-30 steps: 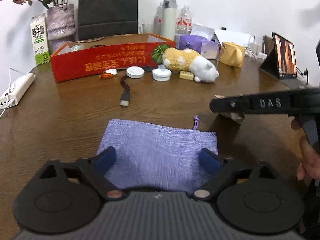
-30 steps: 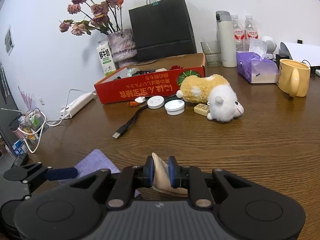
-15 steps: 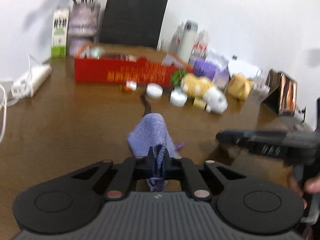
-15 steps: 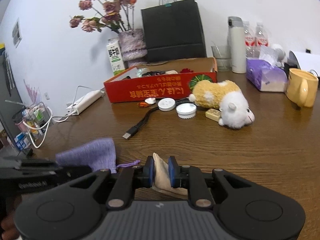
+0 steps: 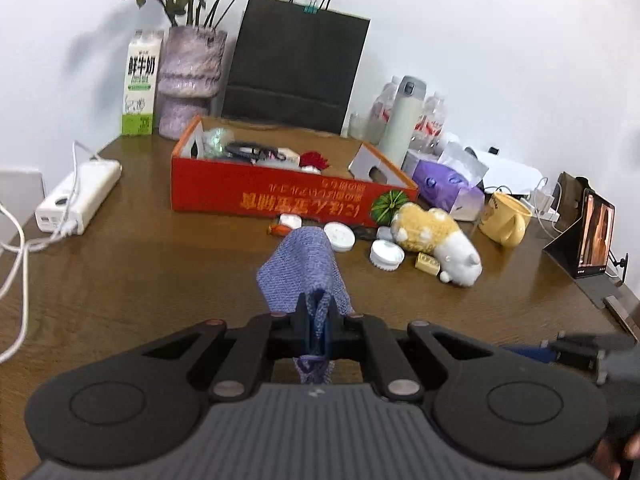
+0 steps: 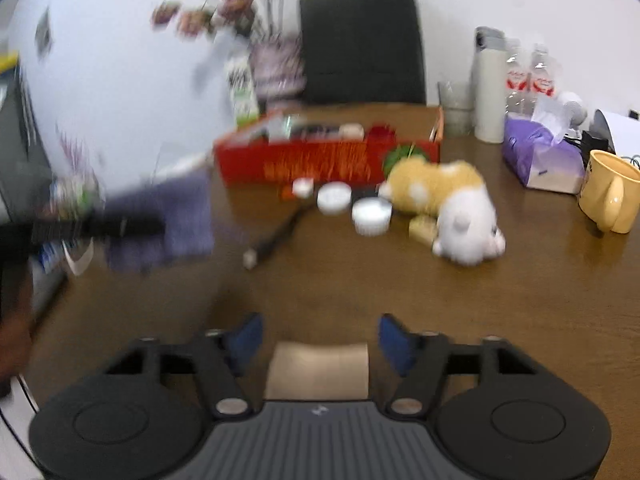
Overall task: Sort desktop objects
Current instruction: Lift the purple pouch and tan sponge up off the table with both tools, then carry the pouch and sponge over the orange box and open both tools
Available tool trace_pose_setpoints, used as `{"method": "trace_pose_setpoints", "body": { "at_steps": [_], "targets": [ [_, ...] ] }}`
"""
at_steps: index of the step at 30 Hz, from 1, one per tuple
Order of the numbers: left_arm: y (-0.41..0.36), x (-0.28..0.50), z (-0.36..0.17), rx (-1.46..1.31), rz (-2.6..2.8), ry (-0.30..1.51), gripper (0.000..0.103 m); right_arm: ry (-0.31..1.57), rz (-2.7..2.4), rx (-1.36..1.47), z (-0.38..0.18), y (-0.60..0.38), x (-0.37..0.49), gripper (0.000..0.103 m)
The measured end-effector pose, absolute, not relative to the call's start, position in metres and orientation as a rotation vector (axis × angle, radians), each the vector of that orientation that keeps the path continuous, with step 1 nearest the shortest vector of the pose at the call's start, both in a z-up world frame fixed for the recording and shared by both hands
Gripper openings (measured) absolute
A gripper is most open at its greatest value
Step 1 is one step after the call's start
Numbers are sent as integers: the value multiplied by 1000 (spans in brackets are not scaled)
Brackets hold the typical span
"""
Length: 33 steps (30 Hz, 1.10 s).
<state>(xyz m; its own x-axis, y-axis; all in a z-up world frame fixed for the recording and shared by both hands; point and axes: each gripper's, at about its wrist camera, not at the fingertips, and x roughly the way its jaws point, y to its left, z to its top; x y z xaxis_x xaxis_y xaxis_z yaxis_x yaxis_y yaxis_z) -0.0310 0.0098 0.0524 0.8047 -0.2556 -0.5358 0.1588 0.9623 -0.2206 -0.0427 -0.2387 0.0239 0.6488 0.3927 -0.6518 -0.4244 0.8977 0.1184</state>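
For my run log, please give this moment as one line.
left gripper: shut on purple pouch | right gripper: opening, beige pouch between, released | red box: unreached

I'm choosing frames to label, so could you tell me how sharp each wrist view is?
Left wrist view: mostly sharp, box print and plush crisp; only the right gripper at its edge smears. Right wrist view: motion blur, worst on the left, where flowers and purple pouch streak; the mug is clearer. Both bend straight lines, fisheye.
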Motion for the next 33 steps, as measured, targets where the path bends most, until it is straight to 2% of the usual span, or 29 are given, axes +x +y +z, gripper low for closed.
{"method": "trace_pose_setpoints", "body": {
  "at_steps": [3, 5, 7, 12, 19, 23, 26, 29, 33],
  "targets": [
    [9, -33, 46, -174, -224, 617, 7, 755, 436, -64, 9, -232, -42, 60],
    [7, -36, 46, -156, -217, 619, 7, 739, 408, -66, 8, -231, -40, 48],
    [6, -40, 48, -141, -208, 608, 7, 731, 404, -50, 7, -232, -37, 31],
    [7, -42, 55, -146, -199, 587, 7, 720, 409, 5, 9, -234, -27, 18],
    [24, -2, 107, -170, -277, 512, 7, 599, 453, 50, 52, -232, -5, 17],
    [22, 69, 152, -124, -304, 471, 7, 485, 433, 33, 97, -235, 35, 17],
    [8, 145, 161, -95, -276, 513, 7, 438, 426, 6, 126, -232, 94, 18],
    [-6, 222, 146, -81, -240, 607, 7, 526, 403, -1, 133, -223, 186, 18],
    [-10, 307, 107, -29, -100, 695, 7, 700, 313, -51, 105, -204, 299, 18]
  ]
}}
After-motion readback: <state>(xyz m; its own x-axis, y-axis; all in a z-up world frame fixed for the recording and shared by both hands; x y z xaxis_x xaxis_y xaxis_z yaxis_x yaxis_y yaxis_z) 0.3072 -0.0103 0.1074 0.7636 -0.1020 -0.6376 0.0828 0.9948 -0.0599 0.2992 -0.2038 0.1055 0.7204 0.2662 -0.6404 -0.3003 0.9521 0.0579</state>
